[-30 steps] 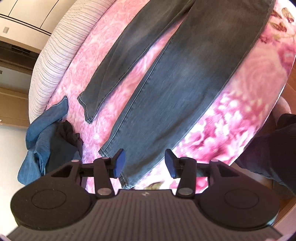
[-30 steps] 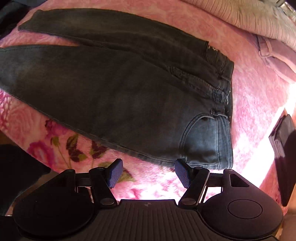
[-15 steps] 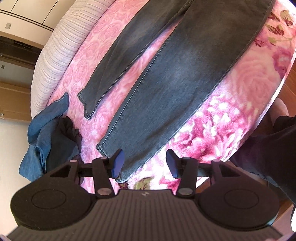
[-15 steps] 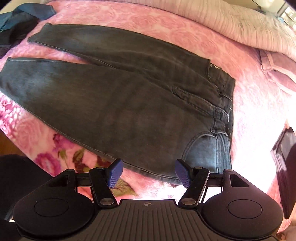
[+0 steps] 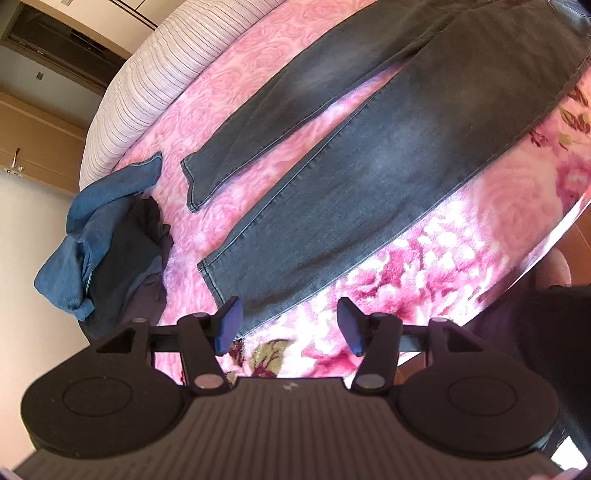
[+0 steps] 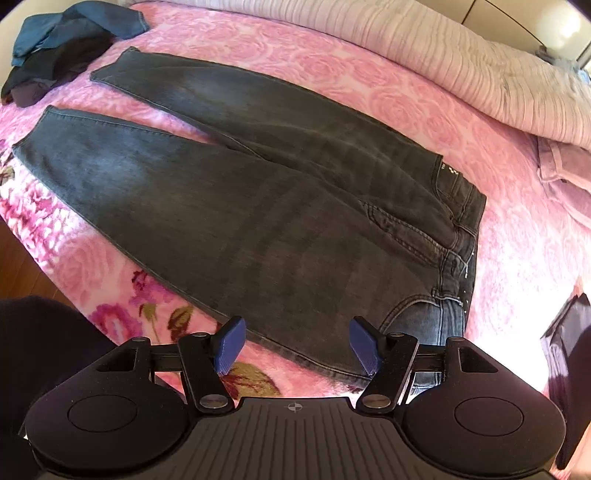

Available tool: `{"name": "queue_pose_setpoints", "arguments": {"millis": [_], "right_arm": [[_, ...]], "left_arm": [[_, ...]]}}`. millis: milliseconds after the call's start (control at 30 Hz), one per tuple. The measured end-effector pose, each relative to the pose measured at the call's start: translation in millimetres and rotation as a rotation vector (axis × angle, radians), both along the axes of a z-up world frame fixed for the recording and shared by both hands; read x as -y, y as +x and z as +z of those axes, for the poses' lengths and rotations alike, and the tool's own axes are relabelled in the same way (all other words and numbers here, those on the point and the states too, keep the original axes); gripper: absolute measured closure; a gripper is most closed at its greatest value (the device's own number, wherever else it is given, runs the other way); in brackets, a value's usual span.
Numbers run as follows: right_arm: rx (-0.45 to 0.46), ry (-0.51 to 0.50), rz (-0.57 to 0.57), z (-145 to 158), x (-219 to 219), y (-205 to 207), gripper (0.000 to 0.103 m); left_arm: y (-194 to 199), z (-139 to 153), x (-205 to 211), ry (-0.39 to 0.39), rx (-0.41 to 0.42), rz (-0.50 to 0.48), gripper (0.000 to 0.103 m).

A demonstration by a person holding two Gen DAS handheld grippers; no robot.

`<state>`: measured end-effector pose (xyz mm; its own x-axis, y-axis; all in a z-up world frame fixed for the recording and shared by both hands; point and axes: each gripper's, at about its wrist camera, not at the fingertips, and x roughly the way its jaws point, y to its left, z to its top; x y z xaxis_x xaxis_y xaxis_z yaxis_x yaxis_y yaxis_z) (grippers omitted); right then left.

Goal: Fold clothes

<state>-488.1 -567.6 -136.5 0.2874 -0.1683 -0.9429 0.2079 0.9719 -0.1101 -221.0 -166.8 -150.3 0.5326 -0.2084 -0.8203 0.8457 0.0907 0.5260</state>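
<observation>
Left wrist view showed the grey jeans (image 5: pixel 369 177) spread flat, unfolded, on the bed (image 5: pixel 258 74), both tongs, left (image 5: pixel 290 325) and right (image 6: pixel 297 345), held open and empty; gripping hem and waistband was judged next.

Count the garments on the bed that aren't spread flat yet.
2 visible at least: blue denim and a dark garment crumpled together in a pile at the bed's corner, beyond the hems of the flat grey jeans. More may be hidden in the pile.

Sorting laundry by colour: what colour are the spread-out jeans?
Faded dark grey jeans, clearest in the right wrist view.
</observation>
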Motion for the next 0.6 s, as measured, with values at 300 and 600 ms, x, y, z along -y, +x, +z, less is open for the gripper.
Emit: {"name": "queue_pose_setpoints", "arguments": {"millis": [300,600], "right_arm": [[-0.008,-0.063,0.018,-15,-19,4,0.037],[-0.033,-0.263,0.231,-73,-47,-5,0.037]], "left_arm": [[21,-39,-5,0.032,0.016,-0.096,0.037],[47,-129,-16,0.115,0.168,-0.352,0.041]]}}
